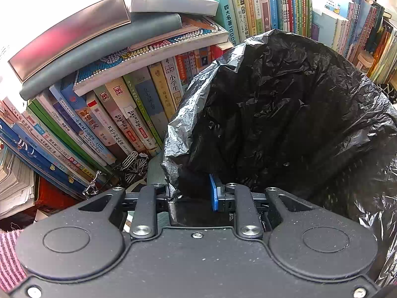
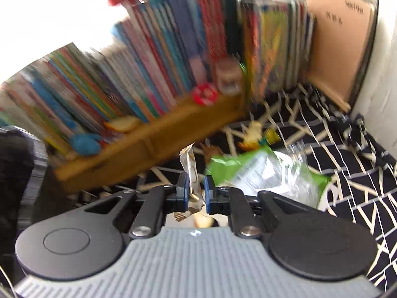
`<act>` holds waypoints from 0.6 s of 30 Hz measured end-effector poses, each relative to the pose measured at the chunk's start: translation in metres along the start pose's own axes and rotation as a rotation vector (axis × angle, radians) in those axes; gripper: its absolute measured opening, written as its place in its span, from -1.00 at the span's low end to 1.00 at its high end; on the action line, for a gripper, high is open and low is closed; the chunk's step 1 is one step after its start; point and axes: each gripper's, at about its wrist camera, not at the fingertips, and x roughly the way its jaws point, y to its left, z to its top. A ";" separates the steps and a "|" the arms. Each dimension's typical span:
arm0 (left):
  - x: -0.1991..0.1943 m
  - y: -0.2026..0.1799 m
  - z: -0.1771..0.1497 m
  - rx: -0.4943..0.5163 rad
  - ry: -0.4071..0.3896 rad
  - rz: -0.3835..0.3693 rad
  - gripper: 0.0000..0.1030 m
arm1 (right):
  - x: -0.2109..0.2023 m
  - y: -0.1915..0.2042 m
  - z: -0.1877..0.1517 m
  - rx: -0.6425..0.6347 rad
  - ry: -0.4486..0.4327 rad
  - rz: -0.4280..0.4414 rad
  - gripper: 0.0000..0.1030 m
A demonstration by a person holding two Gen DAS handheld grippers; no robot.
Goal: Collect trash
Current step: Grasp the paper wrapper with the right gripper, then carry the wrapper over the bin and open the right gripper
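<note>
- Crinkled black plastic trash bag (image 1: 285, 114) stands open before the shelved books (image 1: 104, 114).
- Left gripper (image 1: 192, 193) pinches the bag's rim.
- Right gripper (image 2: 196, 191) pinches a slim beige snack wrapper (image 2: 190, 166), beside a green-and-clear plastic packet (image 2: 263, 173).

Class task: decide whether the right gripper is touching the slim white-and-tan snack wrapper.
Touching. The right wrist view shows the right gripper with its blue pads pressed on both sides of the slim white-and-tan snack wrapper.

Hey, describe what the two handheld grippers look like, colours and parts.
Left gripper: matte black body, two round discs, silver screws, blue-padded jaws. Right gripper: same black linkage and blue pads, but with a grey ribbed cover on its body. No cables or sleeves show.
</note>
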 end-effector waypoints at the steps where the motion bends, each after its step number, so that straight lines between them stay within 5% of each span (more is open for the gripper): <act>1: 0.000 0.000 0.000 0.000 0.000 0.001 -0.59 | -0.010 0.004 0.002 -0.006 -0.017 0.022 -0.68; 10: 0.001 -0.001 0.000 0.003 -0.001 0.009 -0.59 | -0.091 0.043 0.009 -0.080 -0.148 0.329 -0.68; 18: 0.001 -0.001 0.001 0.005 -0.002 0.010 -0.59 | -0.107 0.085 -0.004 -0.182 -0.121 0.558 -0.66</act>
